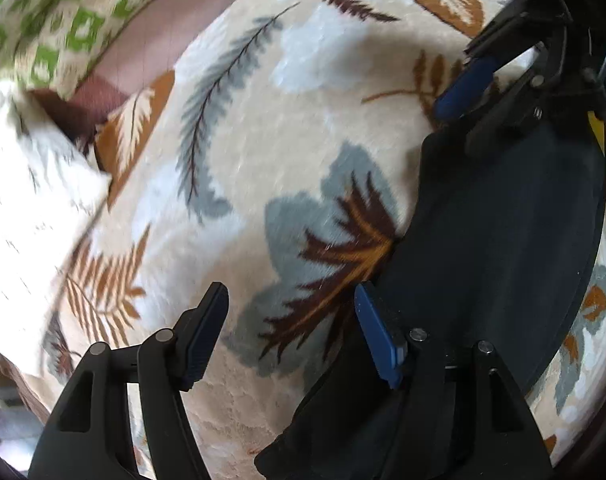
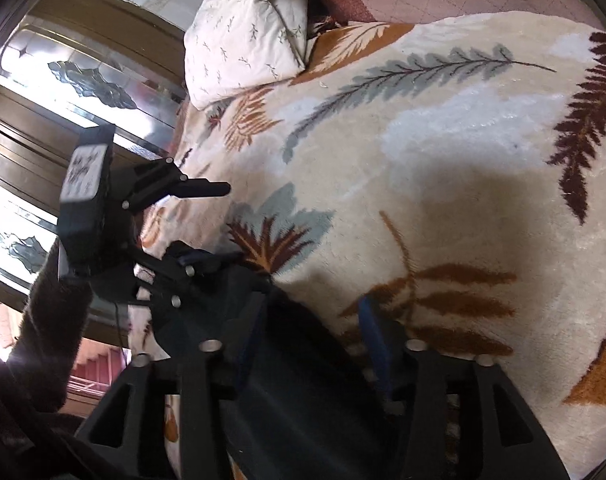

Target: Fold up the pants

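My dark pants [image 1: 503, 248] lie on the leaf-print blanket [image 1: 303, 128], long axis running between my two grippers. My left gripper [image 1: 291, 320] is spread wide, as is my right gripper [image 2: 309, 336], its fingers straddling the cloth.

Support is a bed [image 1: 151, 36] with a pinkish-brown quilted sheet, bare only along the far edge. A cream fleece blanket [image 1: 303, 120] with grey, rust and dark-brown leaf print covers most of it. Dark pants [image 1: 503, 240] lie flat on the blanket at its near side, one edge over a brown-and-grey leaf motif. At the head end, a white pillow [image 2: 243, 48] with a small sprig print overlaps the blanket corner; a green-and-cream pillow [image 1: 51, 28] sits just beside it on the sheet.
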Action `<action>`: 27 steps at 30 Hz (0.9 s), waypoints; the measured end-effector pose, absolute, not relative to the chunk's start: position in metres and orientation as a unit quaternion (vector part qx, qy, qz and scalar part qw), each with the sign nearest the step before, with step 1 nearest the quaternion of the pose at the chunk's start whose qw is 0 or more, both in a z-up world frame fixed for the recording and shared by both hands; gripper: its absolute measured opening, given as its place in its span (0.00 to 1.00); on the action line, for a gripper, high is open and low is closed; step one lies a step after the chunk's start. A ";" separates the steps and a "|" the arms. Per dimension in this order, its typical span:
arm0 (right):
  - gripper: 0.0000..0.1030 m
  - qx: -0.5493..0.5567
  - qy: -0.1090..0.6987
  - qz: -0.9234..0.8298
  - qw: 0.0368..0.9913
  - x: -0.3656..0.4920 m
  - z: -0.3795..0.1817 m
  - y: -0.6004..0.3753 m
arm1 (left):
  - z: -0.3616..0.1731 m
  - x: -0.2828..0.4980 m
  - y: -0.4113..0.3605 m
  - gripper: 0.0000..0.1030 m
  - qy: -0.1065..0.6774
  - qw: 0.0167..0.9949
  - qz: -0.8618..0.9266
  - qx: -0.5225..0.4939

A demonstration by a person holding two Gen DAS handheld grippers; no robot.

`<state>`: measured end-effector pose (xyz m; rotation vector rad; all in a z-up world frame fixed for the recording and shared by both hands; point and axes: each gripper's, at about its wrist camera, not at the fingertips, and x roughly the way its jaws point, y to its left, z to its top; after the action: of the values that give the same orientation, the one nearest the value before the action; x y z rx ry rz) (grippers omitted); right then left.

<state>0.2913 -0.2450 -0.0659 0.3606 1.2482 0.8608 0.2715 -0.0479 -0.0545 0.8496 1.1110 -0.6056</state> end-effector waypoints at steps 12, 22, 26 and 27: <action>0.05 0.028 0.551 0.398 0.733 0.279 -0.053 -0.214 | -0.059 0.280 -0.070 0.63 0.503 0.716 -0.279 0.396; 0.03 0.053 0.495 0.407 0.766 0.274 -0.020 -0.231 | -0.073 0.269 -0.079 0.63 0.497 0.706 -0.284 0.417; 0.03 0.070 0.487 0.402 0.773 0.278 -0.016 -0.240 | -0.070 0.263 -0.080 0.63 0.486 0.708 -0.278 0.430; 0.07 0.068 0.488 0.392 0.777 0.280 -0.017 -0.241 | -0.067 0.264 -0.079 0.63 0.489 0.709 -0.279 0.424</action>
<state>0.2798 -0.2410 -0.0170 0.1465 1.0568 0.8473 0.2642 -0.0792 -0.0673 0.9410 1.0866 -0.6203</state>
